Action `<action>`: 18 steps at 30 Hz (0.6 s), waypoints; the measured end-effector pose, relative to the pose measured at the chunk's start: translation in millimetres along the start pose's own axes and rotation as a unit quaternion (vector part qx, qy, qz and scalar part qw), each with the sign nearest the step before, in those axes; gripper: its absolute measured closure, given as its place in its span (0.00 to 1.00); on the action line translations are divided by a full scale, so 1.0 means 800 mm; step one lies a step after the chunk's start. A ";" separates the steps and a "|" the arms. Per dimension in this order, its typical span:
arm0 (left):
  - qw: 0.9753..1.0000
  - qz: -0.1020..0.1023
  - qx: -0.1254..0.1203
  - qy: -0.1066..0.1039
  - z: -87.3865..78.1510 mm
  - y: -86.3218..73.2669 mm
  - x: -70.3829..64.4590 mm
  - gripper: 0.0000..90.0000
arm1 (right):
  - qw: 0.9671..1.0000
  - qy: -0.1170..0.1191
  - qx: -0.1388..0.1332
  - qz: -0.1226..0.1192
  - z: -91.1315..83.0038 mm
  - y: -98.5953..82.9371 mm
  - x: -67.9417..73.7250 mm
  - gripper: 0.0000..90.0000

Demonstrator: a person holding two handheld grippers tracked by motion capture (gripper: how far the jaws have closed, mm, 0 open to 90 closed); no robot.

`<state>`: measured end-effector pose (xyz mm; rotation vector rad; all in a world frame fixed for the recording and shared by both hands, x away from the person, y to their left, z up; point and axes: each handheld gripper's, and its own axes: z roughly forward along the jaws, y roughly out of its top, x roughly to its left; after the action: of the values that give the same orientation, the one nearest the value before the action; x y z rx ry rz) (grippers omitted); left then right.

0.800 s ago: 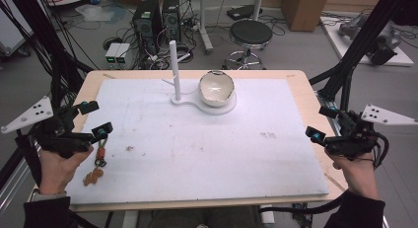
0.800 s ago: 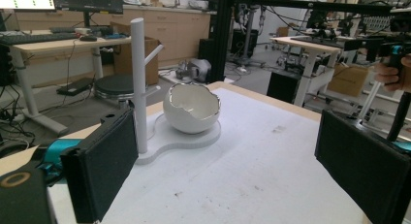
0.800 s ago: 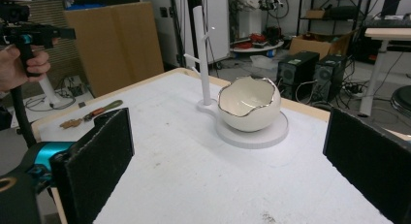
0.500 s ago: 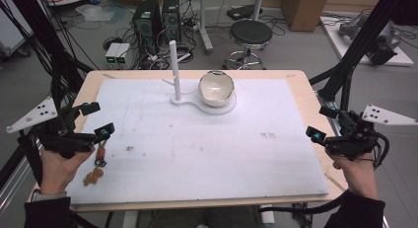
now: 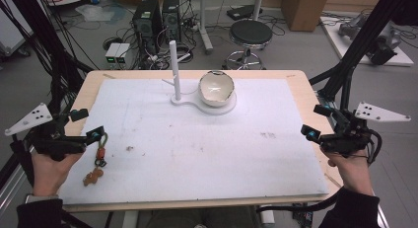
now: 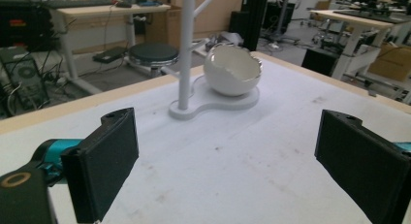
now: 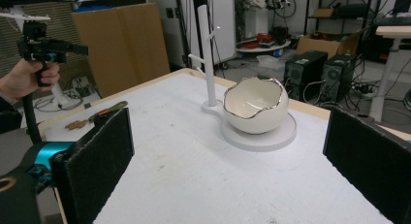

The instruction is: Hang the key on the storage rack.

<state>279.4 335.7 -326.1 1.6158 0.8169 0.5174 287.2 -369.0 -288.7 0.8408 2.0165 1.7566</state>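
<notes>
1. The table point(image 5: 296, 90) carries a white mat point(image 5: 207, 149) over nearly all of its wooden top.
2. On the mat toward 12 o'clock sits a white stand point(image 5: 197, 100), with an upright post point(image 5: 174, 70) bearing short pegs on one end of its base and a round pad on the other.
3. A white egg-shell bowl point(image 5: 215, 88) with a jagged, dark-edged rim rests on that pad; what shows of its inside holds nothing.
4. The left gripper point(image 5: 86, 123) is held in a hand at 8 o'clock, level over the table's edge, with its 2 jaws spread wide and gripping nothing.
5. The right gripper point(image 5: 316, 122) is held at 4 o'clock beyond the mat's edge, jaws likewise parted and empty.
6. A small keychain point(image 5: 98, 161), with a green loop, an orange bead and a brown charm, lies on the mat just beside the left gripper's nearer jaw.
</notes>
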 end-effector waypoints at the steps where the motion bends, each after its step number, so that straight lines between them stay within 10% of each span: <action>1: 1.000 0.000 0.000 0.000 0.000 0.000 0.000 0.10 | 1.000 0.000 0.000 0.000 0.000 0.000 0.000 0.03; 18: 0.995 -0.046 0.047 0.071 0.014 -0.051 0.051 0.11 | 0.999 0.018 0.027 0.007 0.025 -0.006 0.001 0.03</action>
<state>305.0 361.5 -372.1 1.6312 1.0308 0.5401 297.2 -353.2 -297.1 0.8486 2.0945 1.7446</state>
